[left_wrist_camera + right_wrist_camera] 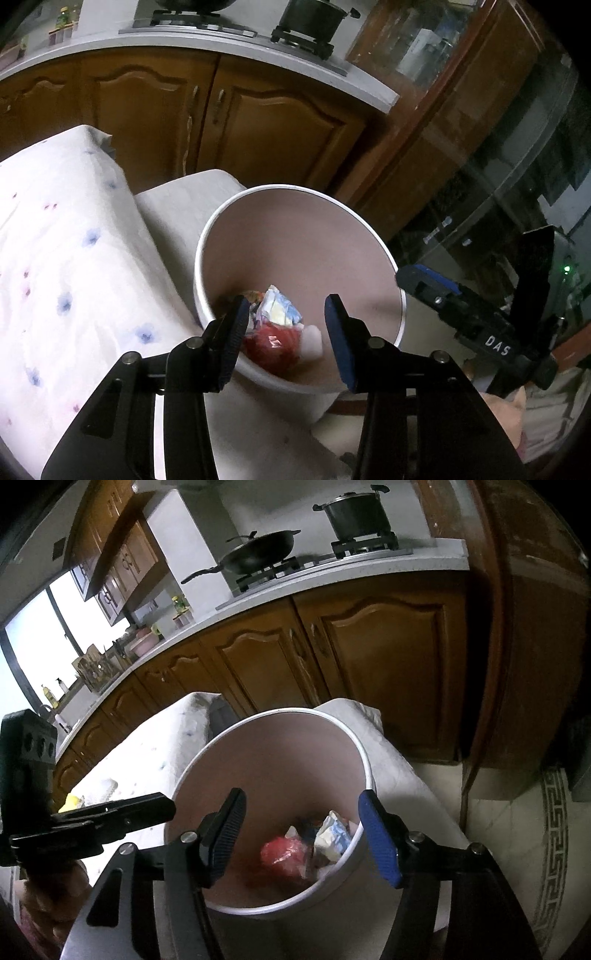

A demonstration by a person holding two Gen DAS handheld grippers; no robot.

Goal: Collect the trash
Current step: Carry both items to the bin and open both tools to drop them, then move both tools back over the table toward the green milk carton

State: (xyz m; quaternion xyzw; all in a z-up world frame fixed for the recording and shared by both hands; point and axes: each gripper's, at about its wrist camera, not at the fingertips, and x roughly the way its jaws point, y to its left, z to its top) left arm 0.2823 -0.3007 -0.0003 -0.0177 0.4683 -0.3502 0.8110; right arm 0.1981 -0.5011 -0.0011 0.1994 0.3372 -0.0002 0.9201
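Note:
A white bin (295,187) (280,712) stands below both grippers. At its bottom lie a red crumpled wrapper (273,341) (282,853), a white and blue packet (279,308) (334,834) and a white lump (312,341). My left gripper (287,306) hangs over the bin's near rim, open, with nothing between its pads. My right gripper (302,801) is also above the bin, open and empty. Each gripper shows in the other's view: the right gripper (417,284) at the bin's right rim, the left gripper (147,808) at its left.
A table under a white flowered cloth (66,258) adjoins the bin on the left, with a yellow item (72,801) on it. Brown kitchen cabinets (369,657) stand behind, topped by a wok (258,552) and a pot (356,513). Tiled floor (517,830) lies right.

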